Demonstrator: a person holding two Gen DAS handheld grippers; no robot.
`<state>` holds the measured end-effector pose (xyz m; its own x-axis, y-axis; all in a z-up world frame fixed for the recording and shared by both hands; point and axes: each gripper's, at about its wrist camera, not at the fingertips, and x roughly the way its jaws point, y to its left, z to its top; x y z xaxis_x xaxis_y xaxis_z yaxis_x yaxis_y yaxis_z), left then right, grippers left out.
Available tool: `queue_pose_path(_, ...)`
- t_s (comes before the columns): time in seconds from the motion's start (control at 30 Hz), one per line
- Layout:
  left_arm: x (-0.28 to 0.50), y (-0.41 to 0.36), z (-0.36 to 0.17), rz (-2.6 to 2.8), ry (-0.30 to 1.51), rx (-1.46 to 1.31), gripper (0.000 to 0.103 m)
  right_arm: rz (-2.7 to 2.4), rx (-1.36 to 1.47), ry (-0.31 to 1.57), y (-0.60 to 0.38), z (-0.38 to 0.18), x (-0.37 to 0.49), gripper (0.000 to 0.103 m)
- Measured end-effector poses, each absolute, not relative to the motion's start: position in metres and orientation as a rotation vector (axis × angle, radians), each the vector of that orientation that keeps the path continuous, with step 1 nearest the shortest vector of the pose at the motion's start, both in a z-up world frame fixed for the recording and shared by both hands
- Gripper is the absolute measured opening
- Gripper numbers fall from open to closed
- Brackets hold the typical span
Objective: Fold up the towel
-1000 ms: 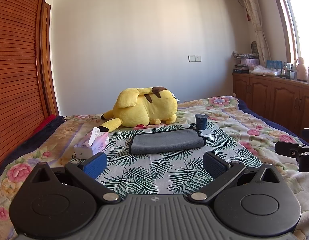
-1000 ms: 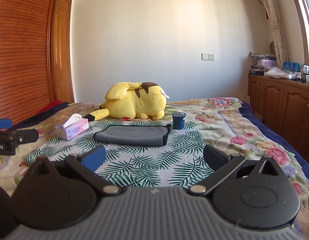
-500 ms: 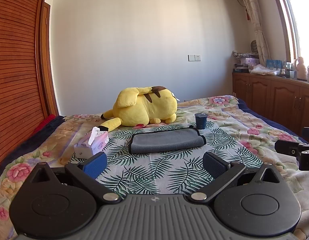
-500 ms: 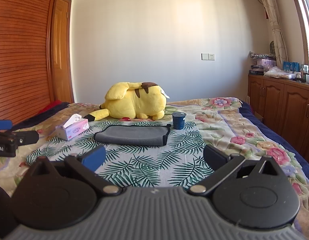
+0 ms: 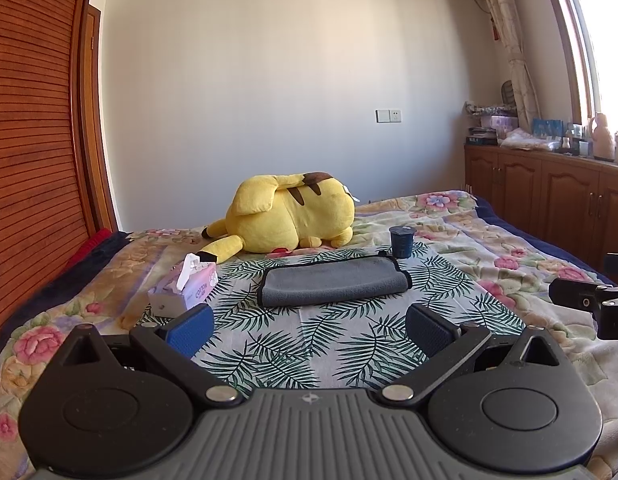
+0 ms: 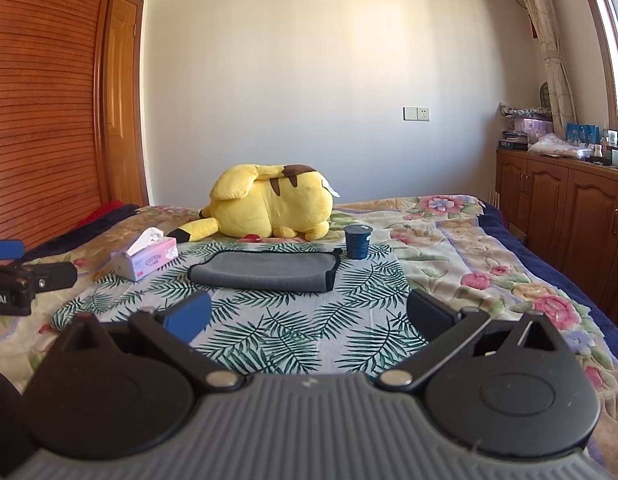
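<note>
Left wrist view: nothing has shifted over the last second — towel lies folded on the leaf-print cloth, left gripper and right gripper both wide, empty; fold looks finished.

We count one towel, one plush toy, one tissue box, one cup, and two tongs.

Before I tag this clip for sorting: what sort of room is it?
Most likely a home bedroom. A bed with a flowered cover fills the view, a yellow plush toy lies on it near a grey towel, and wooden cabinets line the window wall.
</note>
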<state>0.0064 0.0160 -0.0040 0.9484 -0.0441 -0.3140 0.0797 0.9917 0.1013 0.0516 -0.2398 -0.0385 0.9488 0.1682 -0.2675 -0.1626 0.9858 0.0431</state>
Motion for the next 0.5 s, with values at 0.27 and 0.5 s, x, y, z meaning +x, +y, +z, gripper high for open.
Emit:
queue_pose_path(0.27, 0.0058, 0.015, -0.0046, -0.061, 0.315, 0.116, 0.087, 0.168, 0.019, 0.274, -0.2402, -0.0385, 0.0513, 0.103)
queue_pose_path(0.5, 0.0055, 0.0154, -0.0055, -0.06, 0.315, 0.117, 0.087, 0.169, 0.02, 0.274, -0.2399, -0.0384, 0.0515, 0.103)
